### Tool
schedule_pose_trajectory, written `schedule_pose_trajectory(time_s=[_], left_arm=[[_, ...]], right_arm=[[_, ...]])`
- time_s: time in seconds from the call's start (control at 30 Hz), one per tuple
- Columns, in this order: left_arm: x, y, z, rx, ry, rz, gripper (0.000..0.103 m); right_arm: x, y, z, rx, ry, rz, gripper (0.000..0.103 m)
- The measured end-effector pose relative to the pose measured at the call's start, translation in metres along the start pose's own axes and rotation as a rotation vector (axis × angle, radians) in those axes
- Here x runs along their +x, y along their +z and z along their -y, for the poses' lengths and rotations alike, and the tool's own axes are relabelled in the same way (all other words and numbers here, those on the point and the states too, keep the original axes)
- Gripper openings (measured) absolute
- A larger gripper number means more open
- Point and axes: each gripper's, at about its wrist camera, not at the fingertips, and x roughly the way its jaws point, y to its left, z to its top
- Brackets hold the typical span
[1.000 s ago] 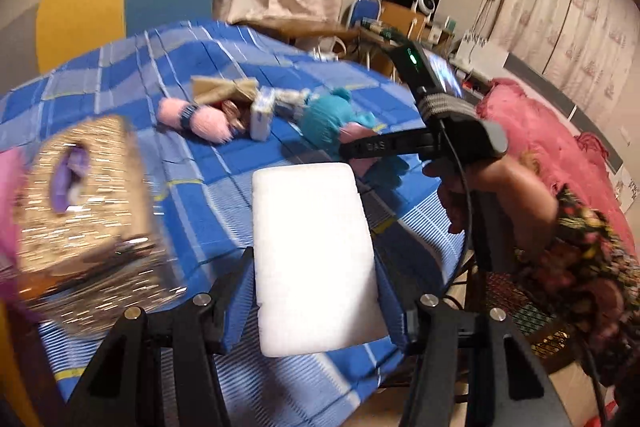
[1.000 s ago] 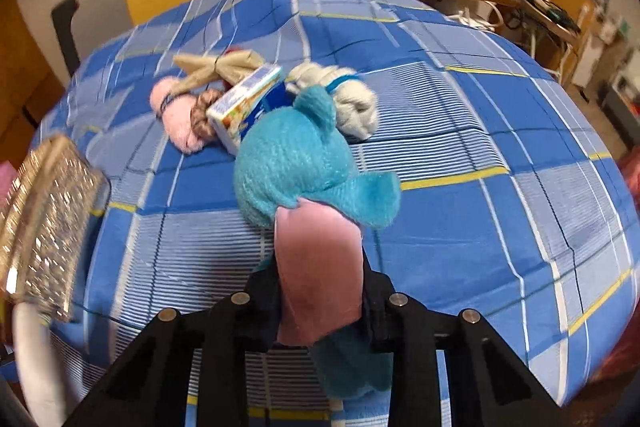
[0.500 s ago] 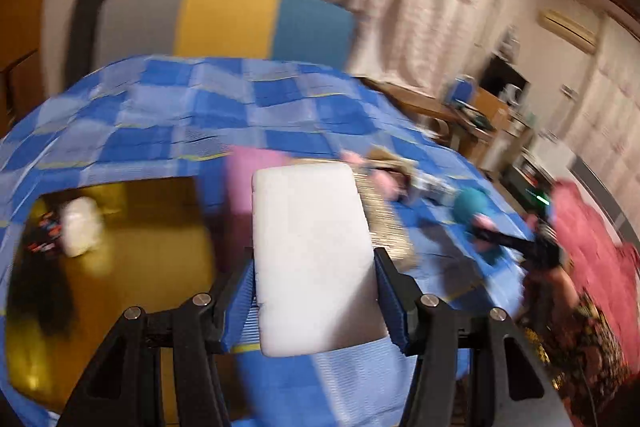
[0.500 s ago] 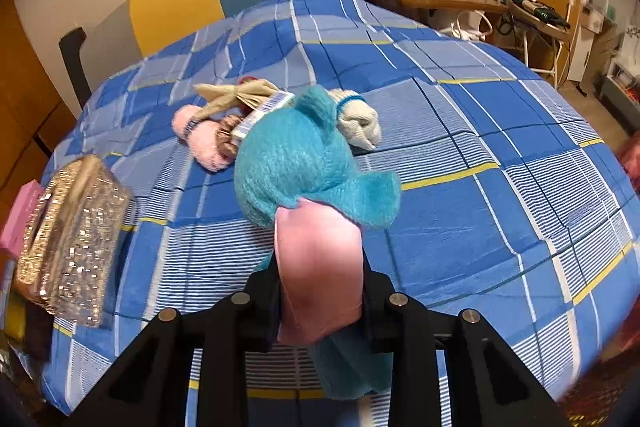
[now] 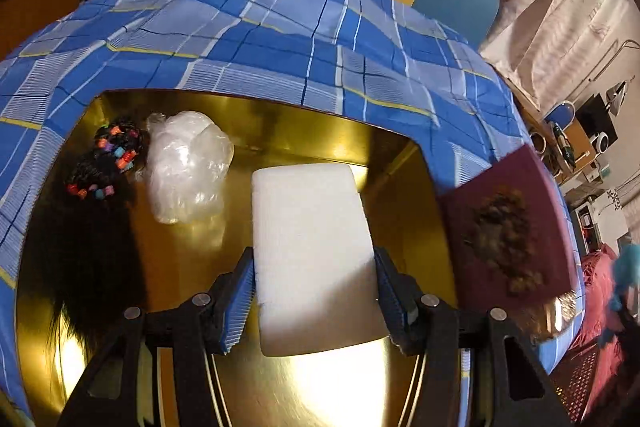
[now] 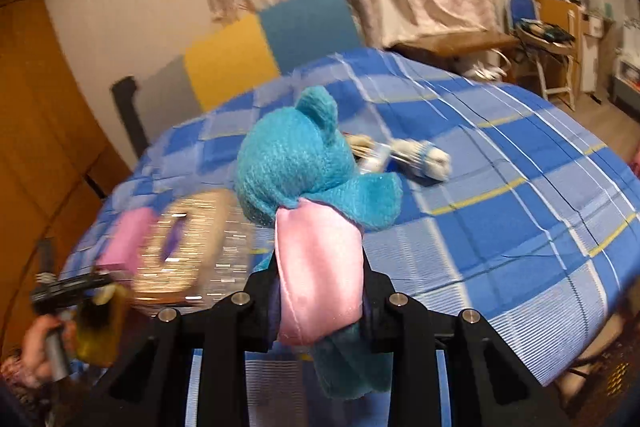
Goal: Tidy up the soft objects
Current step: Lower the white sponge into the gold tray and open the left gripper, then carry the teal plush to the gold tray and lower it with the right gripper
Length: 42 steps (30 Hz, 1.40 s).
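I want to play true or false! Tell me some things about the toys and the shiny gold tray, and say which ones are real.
1. The left gripper holds a white foam block. True.
2. The right gripper is empty. False: it is shut on a teal plush toy with a pink satin part.
3. The gold tray already holds a clear plastic bundle and a black thing with coloured beads. True.
4. The tray sits on a red cloth. False: the cloth is blue checked.
5. The foam block is above the tray. True.
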Motion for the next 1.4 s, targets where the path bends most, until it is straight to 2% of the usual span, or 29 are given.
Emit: schedule_pose_trajectory(time_s=[0.07,0.17,0.33,0.5,0.7,0.83,1.1,1.23,1.4], left_arm=[[0.008,0.004,-0.001,0.000,0.031,-0.006,0.057],[0.019,0.010,-0.006,-0.012,0.021,-0.029,0.058],[0.030,0.017,-0.009,0.027,0.059,-0.046,0.065],[0.019,0.019,-0.017,0.007,-0.021,-0.025,0.075],[-0.026,0.011,-0.028,-0.031,-0.092,0.046,0.075],[-0.063,-0.004,-0.041,-0.063,-0.132,0.126,0.075],[-0.107,-0.048,-0.079,-0.117,0.047,0.262,0.074],[-0.117,-0.061,-0.098,-0.170,0.078,0.299,0.074],[-0.118,-0.063,-0.112,-0.207,0.102,0.285,0.074]], right_arm=[[-0.010,0.001,-0.022,-0.020,0.036,0.017,0.031],[-0.019,0.002,-0.056,-0.040,0.102,0.026,0.031],[-0.015,-0.005,-0.107,-0.069,0.208,-0.003,0.031],[-0.004,-0.018,-0.148,-0.095,0.297,-0.054,0.031],[0.021,-0.038,-0.196,-0.129,0.361,-0.158,0.031],[0.043,-0.052,-0.223,-0.139,0.385,-0.226,0.031],[0.088,-0.074,-0.268,-0.155,0.367,-0.336,0.031],[0.114,-0.081,-0.293,-0.164,0.334,-0.362,0.031],[0.143,-0.084,-0.315,-0.163,0.273,-0.370,0.031]])
